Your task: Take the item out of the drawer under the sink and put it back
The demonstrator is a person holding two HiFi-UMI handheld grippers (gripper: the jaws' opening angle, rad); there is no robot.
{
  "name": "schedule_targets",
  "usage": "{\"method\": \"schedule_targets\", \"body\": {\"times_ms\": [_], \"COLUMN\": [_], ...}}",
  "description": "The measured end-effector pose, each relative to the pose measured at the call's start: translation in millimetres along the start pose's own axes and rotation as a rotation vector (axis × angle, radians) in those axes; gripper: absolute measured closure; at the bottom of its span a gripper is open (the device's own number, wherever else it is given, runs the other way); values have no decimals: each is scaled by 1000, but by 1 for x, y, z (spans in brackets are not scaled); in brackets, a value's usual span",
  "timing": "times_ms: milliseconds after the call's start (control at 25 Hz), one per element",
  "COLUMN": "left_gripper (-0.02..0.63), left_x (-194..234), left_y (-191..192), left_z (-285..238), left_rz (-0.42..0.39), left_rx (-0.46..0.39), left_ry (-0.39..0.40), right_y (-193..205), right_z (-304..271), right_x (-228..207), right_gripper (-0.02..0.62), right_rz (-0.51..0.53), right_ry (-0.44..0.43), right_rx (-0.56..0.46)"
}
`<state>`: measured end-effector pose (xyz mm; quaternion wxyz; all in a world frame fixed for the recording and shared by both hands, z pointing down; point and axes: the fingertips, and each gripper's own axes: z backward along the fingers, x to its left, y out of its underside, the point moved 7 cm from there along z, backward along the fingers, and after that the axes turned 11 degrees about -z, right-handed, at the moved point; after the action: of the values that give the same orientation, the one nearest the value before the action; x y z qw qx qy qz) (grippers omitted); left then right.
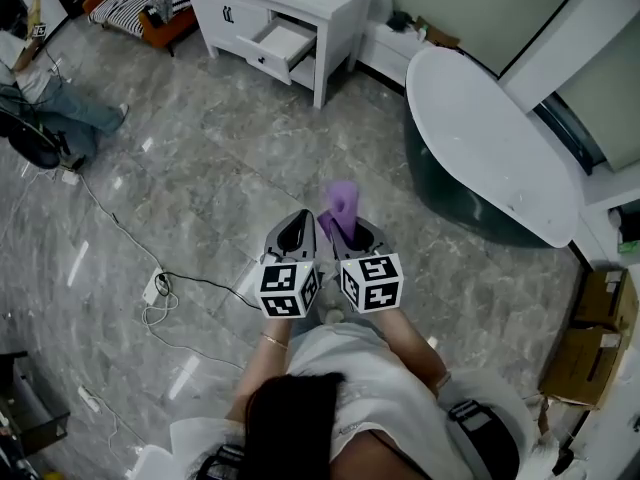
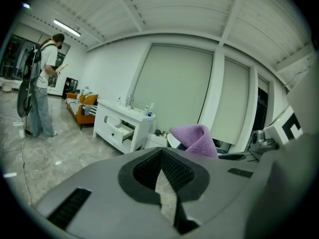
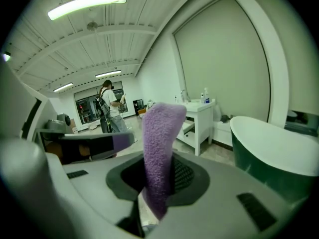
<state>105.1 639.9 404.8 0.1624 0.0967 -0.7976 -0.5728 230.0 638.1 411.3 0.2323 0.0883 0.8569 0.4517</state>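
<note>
A grey marble floor (image 1: 200, 168) spreads through a bright showroom with a ribbed white ceiling and tall pale blinds along one wall. The purple terry cloth (image 1: 343, 206) is up in the air over that floor, well apart from the drawer, pinched between the two jaws of the right claw (image 1: 352, 236). In the right gripper view the cloth (image 3: 158, 148) rises upright out of the dark ribbed pads and curls over at its top, with a short end hanging below the jaws. Just beside it on the left, the left claw (image 1: 296, 230) carries nothing. In its own view its jaws (image 2: 160, 156) are pressed together at their tips, with only floor showing through the narrow slit behind them, and the cloth (image 2: 197, 139) peeks over from the right. Both claws point away from the person, whose black-and-white marker cubes (image 1: 290, 288) sit side by side above a white top. Farther ahead stands the white vanity cabinet (image 1: 290, 8), with one drawer (image 1: 283, 43) pulled out. To its right lies a freestanding bathtub (image 1: 490, 148), white inside and dark green outside. An orange sofa (image 1: 150, 8) sits left of the cabinet. A second person (image 2: 42, 83) with a backpack stands at the far left. Cables and a power strip (image 1: 153, 288) trail across the floor near the claws, and cardboard boxes (image 1: 590, 348) are stacked at the right edge.
</note>
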Motion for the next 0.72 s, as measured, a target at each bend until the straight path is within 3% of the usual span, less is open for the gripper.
{"method": "schedule_targets", "body": {"times_ms": [360, 720], "left_gripper": [602, 603], "left_x": [84, 145], "left_y": [-24, -36], "left_z": [-43, -50], "left_rz": [41, -11], "left_rx": [24, 44], "left_ry": [13, 90], "right_y": [-37, -50], "right_z": [-73, -122], "right_x": [30, 62], "right_gripper": [506, 506], "right_rz": [4, -39], "right_ry": [10, 52], "right_rx": [12, -9]}}
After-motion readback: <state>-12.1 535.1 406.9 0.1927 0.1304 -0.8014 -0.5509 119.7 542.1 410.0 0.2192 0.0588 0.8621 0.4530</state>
